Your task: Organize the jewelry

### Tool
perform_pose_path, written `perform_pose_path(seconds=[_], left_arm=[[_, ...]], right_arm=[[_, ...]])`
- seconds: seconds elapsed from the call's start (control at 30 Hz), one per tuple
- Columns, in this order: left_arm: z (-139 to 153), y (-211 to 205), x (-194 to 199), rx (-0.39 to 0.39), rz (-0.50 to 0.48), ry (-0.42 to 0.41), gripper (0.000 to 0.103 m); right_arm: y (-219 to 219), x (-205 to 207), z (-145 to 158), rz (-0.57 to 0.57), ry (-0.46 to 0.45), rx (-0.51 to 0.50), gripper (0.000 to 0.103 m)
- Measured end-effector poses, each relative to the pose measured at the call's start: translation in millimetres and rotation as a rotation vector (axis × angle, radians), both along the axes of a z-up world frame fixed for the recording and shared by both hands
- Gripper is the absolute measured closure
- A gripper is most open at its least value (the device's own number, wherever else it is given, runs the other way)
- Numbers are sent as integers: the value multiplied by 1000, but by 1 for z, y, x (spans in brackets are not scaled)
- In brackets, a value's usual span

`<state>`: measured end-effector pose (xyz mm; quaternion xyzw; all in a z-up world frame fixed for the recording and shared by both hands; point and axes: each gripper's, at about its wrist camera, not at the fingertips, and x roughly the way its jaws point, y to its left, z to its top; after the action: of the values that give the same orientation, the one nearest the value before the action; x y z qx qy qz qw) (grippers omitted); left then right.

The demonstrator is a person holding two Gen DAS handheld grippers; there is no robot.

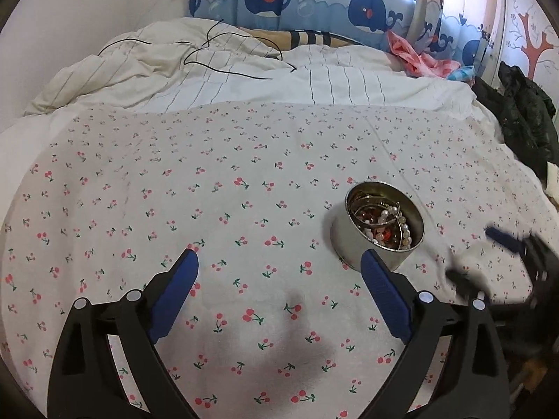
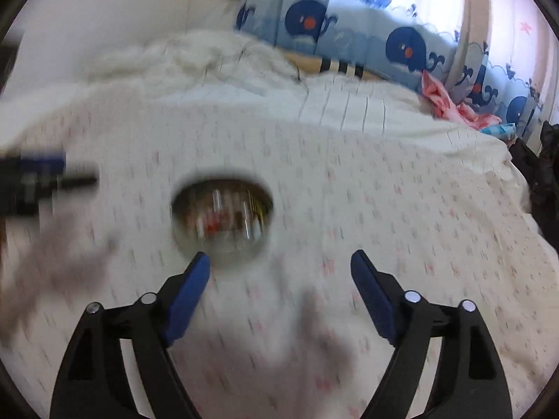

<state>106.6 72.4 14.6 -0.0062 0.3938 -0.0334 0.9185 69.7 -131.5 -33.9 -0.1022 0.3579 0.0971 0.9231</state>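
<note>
A round metal tin (image 1: 363,244) stands on the cherry-print sheet (image 1: 209,192), holding pearl and bead jewelry (image 1: 384,223). My left gripper (image 1: 279,262) is open and empty, its right fingertip just in front of the tin. My right gripper (image 2: 281,262) is open and empty; the blurred tin (image 2: 223,248) sits just beyond its left fingertip. The right gripper shows blurred at the right edge of the left wrist view (image 1: 489,262). The left gripper shows blurred at the left edge of the right wrist view (image 2: 52,171).
A rumpled white striped duvet (image 1: 244,76) with a black cable (image 1: 223,56) lies at the back. Whale-print curtains (image 1: 314,0) hang behind. Pink cloth (image 1: 415,56) and a black garment (image 1: 524,118) lie at the right edge of the bed.
</note>
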Motion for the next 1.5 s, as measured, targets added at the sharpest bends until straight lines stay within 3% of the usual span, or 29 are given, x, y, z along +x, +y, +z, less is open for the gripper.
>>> perform_pose_path(seconds=[0.1,0.17,0.27,0.6,0.7,0.83,1.0,1.5], left_arm=[[-6,-5,-1,20,-11,9,13],[-10,-8,0,33,-17,16,13],[-16,-12,1,37,-24,29,12],[-32,-19,-5,56,-44,44,12],[-44,-22,-4,72,-27,80,11],[-51,-27,-5,26,-27,110,11],[-54,-42,-12,67,-58,94,10],[-45,-59,-21,69,-95,69,8]], right_arm=[[-18,9,-22,-42,120,43,21],[-25,16,-29,-54,170,72,7],[-30,21,-45,-73,247,72,7],[-33,19,-48,-76,257,93,7],[-33,21,-47,-76,258,94,7],[-33,21,-47,-76,258,94,7],[-33,21,-47,-76,258,94,7],[-33,21,-47,-75,258,94,7]])
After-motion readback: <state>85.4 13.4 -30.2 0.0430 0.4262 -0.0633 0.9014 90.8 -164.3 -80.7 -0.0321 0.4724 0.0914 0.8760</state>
